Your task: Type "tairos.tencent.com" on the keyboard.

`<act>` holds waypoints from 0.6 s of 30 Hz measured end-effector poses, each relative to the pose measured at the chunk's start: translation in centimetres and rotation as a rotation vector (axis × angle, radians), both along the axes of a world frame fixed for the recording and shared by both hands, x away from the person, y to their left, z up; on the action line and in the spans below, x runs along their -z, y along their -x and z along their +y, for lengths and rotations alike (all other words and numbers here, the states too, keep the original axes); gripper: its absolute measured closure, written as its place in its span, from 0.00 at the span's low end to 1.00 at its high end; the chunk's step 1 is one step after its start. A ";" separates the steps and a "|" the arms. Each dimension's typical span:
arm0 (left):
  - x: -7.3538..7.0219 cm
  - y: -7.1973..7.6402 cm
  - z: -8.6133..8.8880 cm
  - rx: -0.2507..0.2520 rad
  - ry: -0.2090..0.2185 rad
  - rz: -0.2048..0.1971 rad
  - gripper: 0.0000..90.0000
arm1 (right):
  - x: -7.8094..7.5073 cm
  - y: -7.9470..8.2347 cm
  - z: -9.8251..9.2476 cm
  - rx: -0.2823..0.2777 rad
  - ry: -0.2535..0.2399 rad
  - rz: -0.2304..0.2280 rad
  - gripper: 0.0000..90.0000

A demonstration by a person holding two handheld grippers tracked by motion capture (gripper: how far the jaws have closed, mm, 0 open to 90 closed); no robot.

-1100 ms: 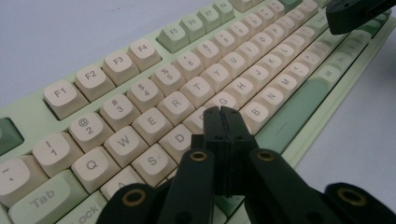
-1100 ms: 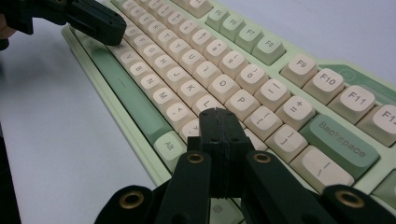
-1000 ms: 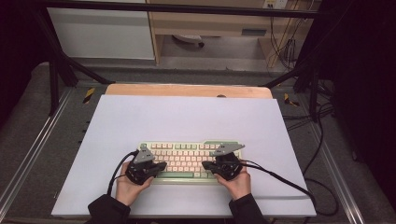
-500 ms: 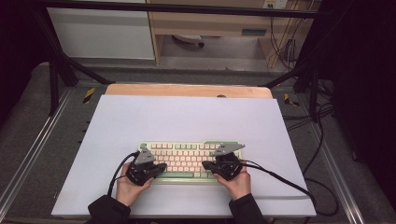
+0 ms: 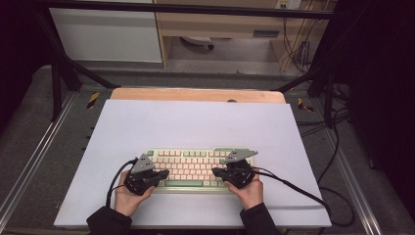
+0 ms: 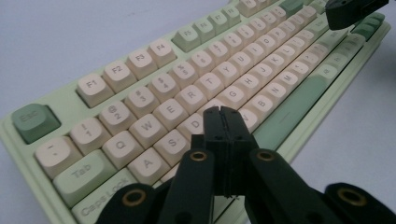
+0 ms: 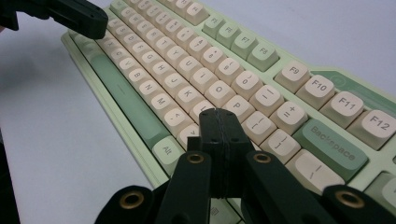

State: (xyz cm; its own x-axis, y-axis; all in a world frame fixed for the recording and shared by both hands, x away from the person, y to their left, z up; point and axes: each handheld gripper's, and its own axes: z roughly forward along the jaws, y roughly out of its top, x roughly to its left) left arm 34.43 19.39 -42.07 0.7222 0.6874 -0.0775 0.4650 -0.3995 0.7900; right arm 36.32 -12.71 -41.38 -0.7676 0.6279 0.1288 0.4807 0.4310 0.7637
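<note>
High view: pale green mechanical keyboard with cream keycaps [image 5: 195,168] lying near the front edge of the white worktop [image 5: 195,122]; left claw [image 5: 161,174] and right claw [image 5: 218,172] poised over its two ends. Typing seemingly under way, amount done unreadable.

Left gripper view: left claw [image 6: 223,114] fully closed, empty, tip above the D–F keys, contact uncertain.

Right gripper view: right claw [image 7: 218,116] fully closed, empty, tip above the L key area, contact uncertain.

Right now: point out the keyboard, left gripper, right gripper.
keyboard [image 5: 192,165], high view, middle key rows.
left gripper [image 6: 226,113], left gripper view, tip of closed jaws.
right gripper [image 7: 219,113], right gripper view, tip of closed jaws.
</note>
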 end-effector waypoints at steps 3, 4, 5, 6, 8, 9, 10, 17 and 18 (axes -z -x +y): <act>-0.1 0.0 0.7 -0.011 0.005 -0.002 1.00 | 0.0 -0.1 0.1 0.002 -0.004 0.000 1.00; -0.1 0.0 0.8 -0.014 0.006 -0.003 1.00 | 0.0 -0.1 0.1 0.003 -0.006 0.001 1.00; -0.1 0.0 1.0 -0.016 0.005 -0.004 1.00 | 0.0 -0.1 0.1 0.005 -0.008 0.005 1.00; -0.2 0.0 1.1 -0.016 0.004 -0.004 1.00 | 0.1 -0.1 0.1 0.006 -0.009 0.006 1.00; -0.2 0.1 1.3 -0.020 0.006 -0.005 1.00 | 0.1 -0.2 0.2 0.007 -0.011 0.009 1.00; -0.2 0.1 1.4 -0.021 0.005 -0.006 1.00 | 0.1 -0.2 0.2 0.009 -0.009 0.009 1.00; -0.2 0.1 1.5 -0.021 0.004 -0.006 1.00 | 0.1 -0.2 0.3 0.008 -0.012 0.007 1.00; -0.1 0.2 1.8 -0.022 0.006 -0.006 1.00 | -0.1 -0.6 1.2 0.008 -0.019 0.004 1.00; -0.2 0.2 1.8 -0.022 0.007 -0.006 1.00 | -0.1 -0.6 1.4 0.009 -0.022 0.004 1.00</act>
State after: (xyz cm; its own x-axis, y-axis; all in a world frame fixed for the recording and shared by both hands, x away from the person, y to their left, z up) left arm 34.26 21.20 -41.92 0.7076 0.7023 -0.0783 0.4689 -0.3838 0.7955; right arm 36.97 -11.34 -41.29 -0.7613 0.6319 0.1454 0.4875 0.4098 0.7710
